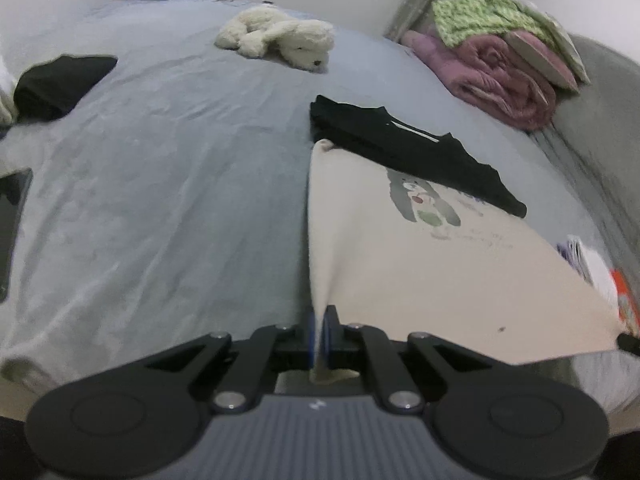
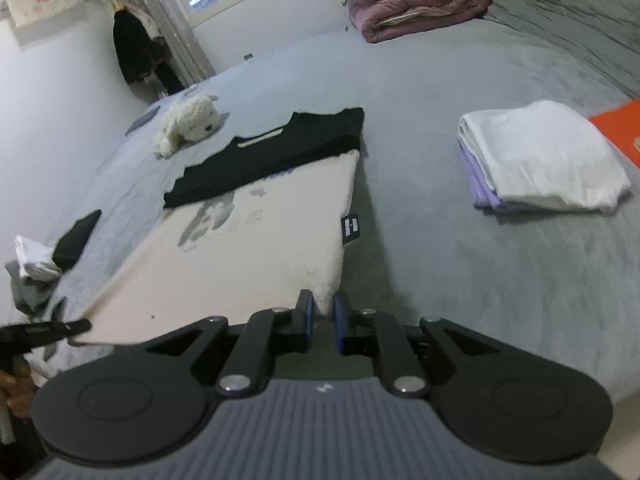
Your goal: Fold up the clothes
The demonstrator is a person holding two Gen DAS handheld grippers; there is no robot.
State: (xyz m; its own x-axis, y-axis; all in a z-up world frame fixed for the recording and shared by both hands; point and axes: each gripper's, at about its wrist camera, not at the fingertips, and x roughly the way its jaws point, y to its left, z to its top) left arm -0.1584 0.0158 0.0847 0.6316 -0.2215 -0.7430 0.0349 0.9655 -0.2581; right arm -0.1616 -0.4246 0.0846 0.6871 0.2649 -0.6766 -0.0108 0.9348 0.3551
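A cream T-shirt (image 1: 420, 268) with a printed cartoon dog is stretched taut above the grey bed, its far end lying under a folded black T-shirt (image 1: 408, 152). My left gripper (image 1: 319, 320) is shut on the shirt's near left corner. My right gripper (image 2: 323, 312) is shut on the near right corner of the same cream T-shirt (image 2: 248, 256), beside its small black side label. The black T-shirt (image 2: 276, 152) shows in the right wrist view too. The left gripper's tip (image 2: 76, 326) pokes in at that view's left edge, holding the other corner.
A white plush dog (image 1: 280, 38) lies further back on the grey bed (image 1: 160, 184). A pink quilt with a green cloth (image 1: 500, 56) sits at the back right. A folded white and lilac stack (image 2: 540, 156) and an orange item (image 2: 620, 128) lie right. Dark and white clothes (image 2: 52, 256) lie left.
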